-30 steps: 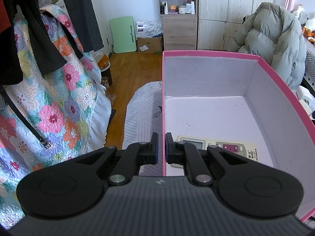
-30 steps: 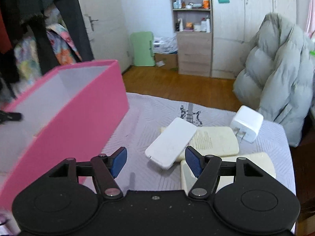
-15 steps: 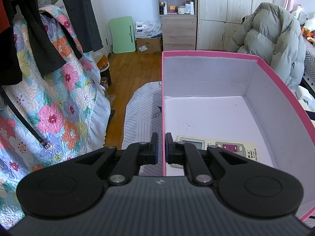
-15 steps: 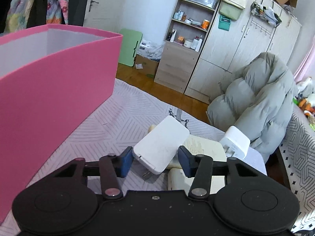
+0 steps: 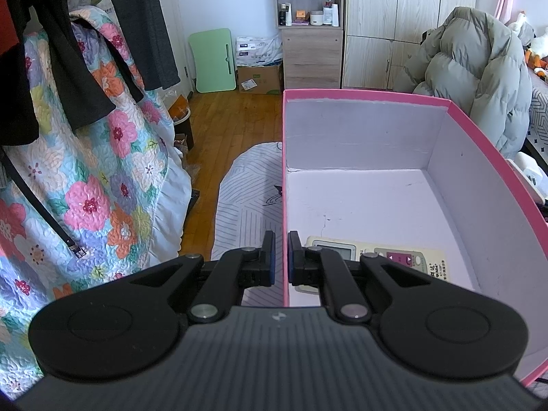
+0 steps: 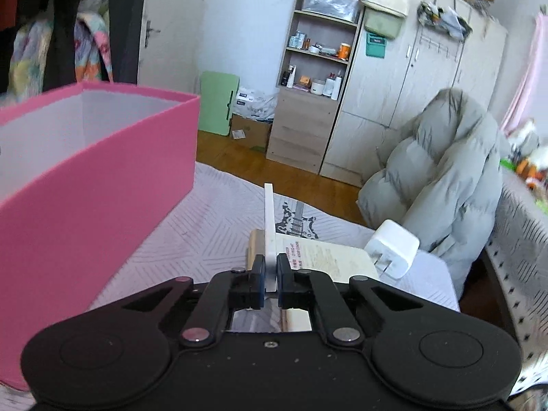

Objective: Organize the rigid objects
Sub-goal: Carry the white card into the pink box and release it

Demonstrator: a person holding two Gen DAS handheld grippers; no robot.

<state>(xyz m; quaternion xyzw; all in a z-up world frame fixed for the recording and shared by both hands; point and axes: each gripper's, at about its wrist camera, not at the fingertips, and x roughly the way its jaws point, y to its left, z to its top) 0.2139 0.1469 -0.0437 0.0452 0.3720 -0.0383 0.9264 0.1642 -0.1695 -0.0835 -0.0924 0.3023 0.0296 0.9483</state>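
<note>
The left gripper (image 5: pixel 281 262) is clamping the near left wall of the pink box (image 5: pixel 479 130), one finger sitting outside the wall and the other inside, the jaws pressed onto the thin card between them. Left of these jaws a floral quilt (image 5: pixel 102 188) is hanging under dark clothes. Just right of the inner finger, a remote (image 5: pixel 394 260) is lying flat on the box floor, its screen end partly hidden behind that finger. Ahead of the jaws the rest of the box floor is showing pale and bare, and beyond the far wall a wooden shelf unit (image 5: pixel 310 27) is standing against the wall. Far right, a grey puffer coat (image 5: pixel 479 78) is slumping beside the box.

In the right wrist view, the box (image 6: pixel 102 185) is sitting to the left of the jaws on a striped cover (image 6: pixel 205 239). The right gripper (image 6: pixel 270 275) is pinching a thin white slab (image 6: pixel 269 226), held on edge and reaching straight forward from between the jaws; what kind of device it is cannot be told. Just right of the jaws and beneath the slab, a cream pad (image 6: pixel 328 257) with printed text is lying flat. Further right, a white charger (image 6: pixel 394 248) is resting against the pad's far corner, prongs pointing towards the gripper. The coat (image 6: pixel 445 178) is filling the right side beyond it.
</note>
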